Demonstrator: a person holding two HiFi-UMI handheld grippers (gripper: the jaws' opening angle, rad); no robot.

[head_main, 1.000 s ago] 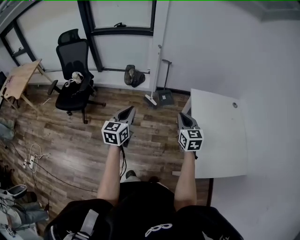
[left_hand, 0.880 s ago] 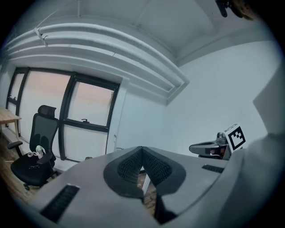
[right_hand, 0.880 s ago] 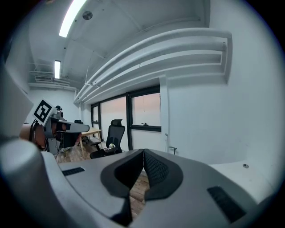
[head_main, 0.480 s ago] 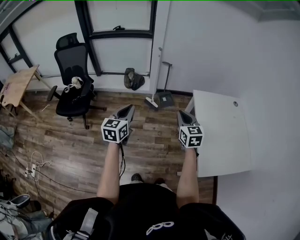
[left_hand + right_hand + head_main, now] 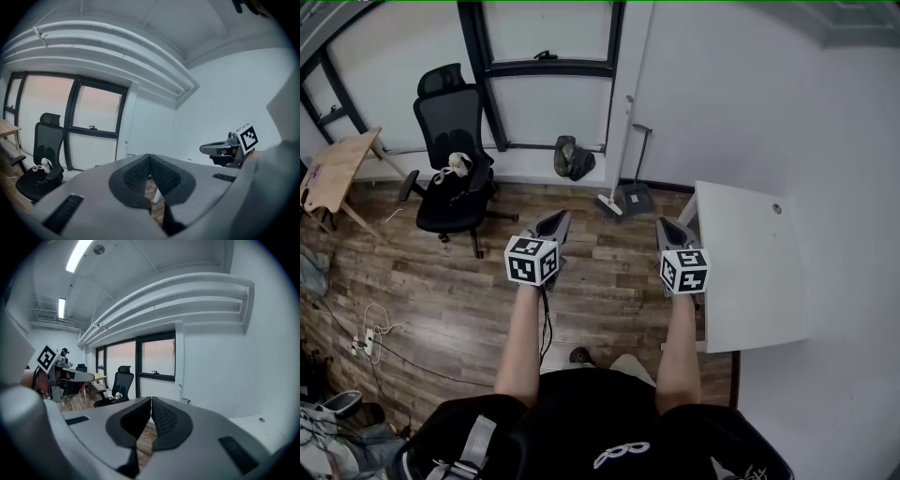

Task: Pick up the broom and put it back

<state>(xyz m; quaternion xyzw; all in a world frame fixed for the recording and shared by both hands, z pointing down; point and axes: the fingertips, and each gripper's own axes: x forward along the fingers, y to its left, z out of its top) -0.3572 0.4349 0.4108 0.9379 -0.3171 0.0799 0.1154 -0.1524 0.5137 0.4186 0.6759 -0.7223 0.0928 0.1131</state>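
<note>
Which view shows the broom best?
Head view: the broom leans against the far wall, whole, beside the dustpan. Left gripper view: only a pale sliver past its shut jaws, maybe the broom. Right gripper view: jaws cover most of it.

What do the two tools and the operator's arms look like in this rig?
Left tool and right tool: grey tapered shells, dark ribbed pads, each with a white cube of black square markers. Black cable under the left one. Bare forearms, black top with white logo.
</note>
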